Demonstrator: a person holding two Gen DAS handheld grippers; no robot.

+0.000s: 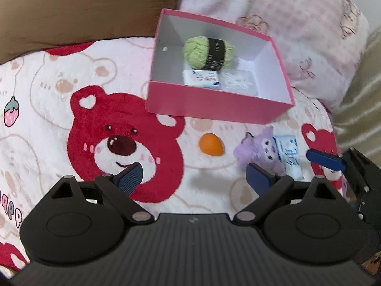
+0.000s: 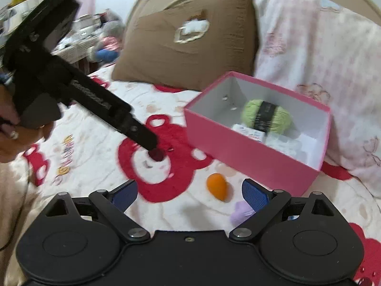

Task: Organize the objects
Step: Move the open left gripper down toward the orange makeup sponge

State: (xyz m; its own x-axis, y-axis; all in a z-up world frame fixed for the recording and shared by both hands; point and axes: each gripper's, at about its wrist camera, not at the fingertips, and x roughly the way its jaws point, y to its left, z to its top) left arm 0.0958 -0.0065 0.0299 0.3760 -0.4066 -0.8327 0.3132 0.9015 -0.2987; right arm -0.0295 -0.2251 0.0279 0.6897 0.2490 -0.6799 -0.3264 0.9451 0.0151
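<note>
Black ribbed tool [image 1: 194, 178] bodies, blue textured pads [image 1: 131, 177], silver screws.

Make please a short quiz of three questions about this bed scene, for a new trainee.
1. True or false: the green yarn ball lies inside the pink box.
2. Which item lies on the blanket nearest the orange egg-shaped object? A) purple plush toy B) brown pillow
3. Are the left gripper fingers open or shut?

Key: 1 true; 2 A; 3 open.
</note>
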